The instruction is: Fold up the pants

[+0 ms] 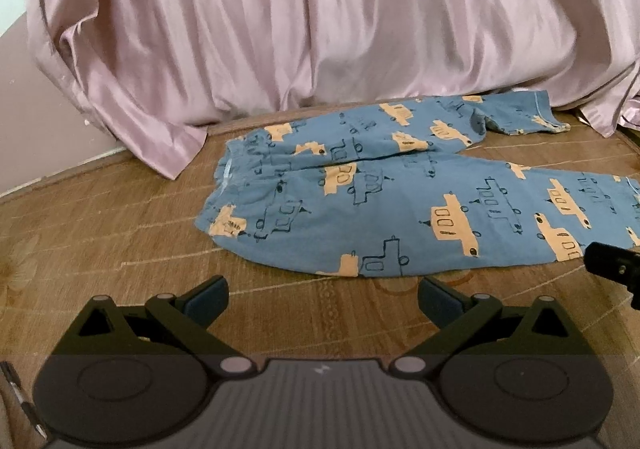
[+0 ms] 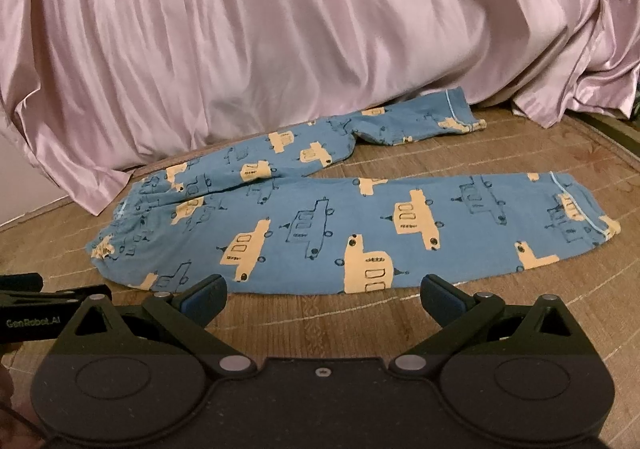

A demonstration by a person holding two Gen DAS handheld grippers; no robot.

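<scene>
Jaws wide, clear of pants [image 2: 320,225]

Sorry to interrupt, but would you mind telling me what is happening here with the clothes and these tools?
A person is about to fold a pair of blue pajama pants printed with yellow vehicles. The pants lie spread out on a woven mat, legs apart, with the far leg bent near a pink satin curtain. The left hand-held gripper and right hand-held gripper are both open just short of the near leg, touching nothing. No fold has been made yet.
</scene>
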